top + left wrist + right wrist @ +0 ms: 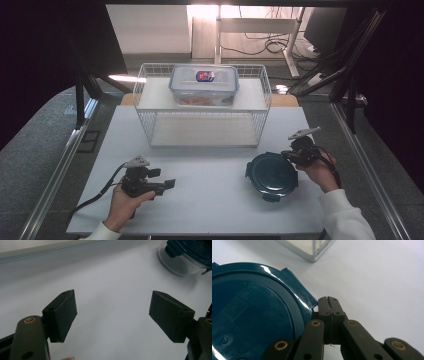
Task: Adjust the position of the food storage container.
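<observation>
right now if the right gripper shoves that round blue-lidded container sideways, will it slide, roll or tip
The round container sits flat on the smooth white table, low and wide, so it would probably slide, not roll or tip. Its glossy lid looks slippery, and the shut right gripper beside a lid tab may glance off. The clear bowl looks rigid, perhaps heavy if glass.

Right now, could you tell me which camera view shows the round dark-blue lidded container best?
The high view: the round container shows whole, its four lid tabs visible, standing on the white table. The right gripper view crops it to part of the lid beside the shut right claw. The left gripper view catches its clear wall at a corner.
</observation>
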The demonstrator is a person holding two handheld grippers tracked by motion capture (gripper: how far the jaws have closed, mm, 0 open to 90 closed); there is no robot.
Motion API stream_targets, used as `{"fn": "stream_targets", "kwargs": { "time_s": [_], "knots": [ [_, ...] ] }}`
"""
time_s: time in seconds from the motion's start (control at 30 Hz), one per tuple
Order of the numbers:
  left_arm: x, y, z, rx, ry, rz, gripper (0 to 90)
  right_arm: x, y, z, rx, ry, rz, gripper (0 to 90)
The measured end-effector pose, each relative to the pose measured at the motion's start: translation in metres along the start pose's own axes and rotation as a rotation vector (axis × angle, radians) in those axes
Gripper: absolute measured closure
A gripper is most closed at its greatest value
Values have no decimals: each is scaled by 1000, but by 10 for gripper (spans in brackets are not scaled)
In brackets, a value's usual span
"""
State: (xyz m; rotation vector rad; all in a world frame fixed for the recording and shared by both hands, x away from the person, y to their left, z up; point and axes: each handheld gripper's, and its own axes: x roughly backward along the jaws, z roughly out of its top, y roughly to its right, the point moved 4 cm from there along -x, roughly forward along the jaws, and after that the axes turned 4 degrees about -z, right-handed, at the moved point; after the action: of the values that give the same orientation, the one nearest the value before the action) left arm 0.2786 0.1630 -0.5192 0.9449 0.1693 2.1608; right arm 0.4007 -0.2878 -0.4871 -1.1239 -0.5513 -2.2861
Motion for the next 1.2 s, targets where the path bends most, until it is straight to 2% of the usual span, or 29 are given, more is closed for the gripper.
{"fn": "stream_targets", "kwargs": {
  "time_s": [0.33,0.57,0.77,0.83,1.03,1.1,1.2],
  "knots": [
    [-3,-1,-1,2,-10,5,215,0,-34,2,39,24,55,897],
    [-2,0,-1,3,-8,10,215,-1,-35,1,16,35,71,896],
    [-3,-1,0,8,-9,12,215,0,-39,3,30,34,62,897],
    [-3,-2,0,9,-10,12,215,-1,-45,4,48,34,64,897],
    [-5,-2,-1,12,-17,12,215,-2,-48,5,40,33,80,895],
    [-6,-1,-1,13,-19,7,215,2,-45,3,20,34,35,894],
    [-5,-1,-1,13,-19,10,215,10,-42,0,8,42,25,894]
  ]
}}
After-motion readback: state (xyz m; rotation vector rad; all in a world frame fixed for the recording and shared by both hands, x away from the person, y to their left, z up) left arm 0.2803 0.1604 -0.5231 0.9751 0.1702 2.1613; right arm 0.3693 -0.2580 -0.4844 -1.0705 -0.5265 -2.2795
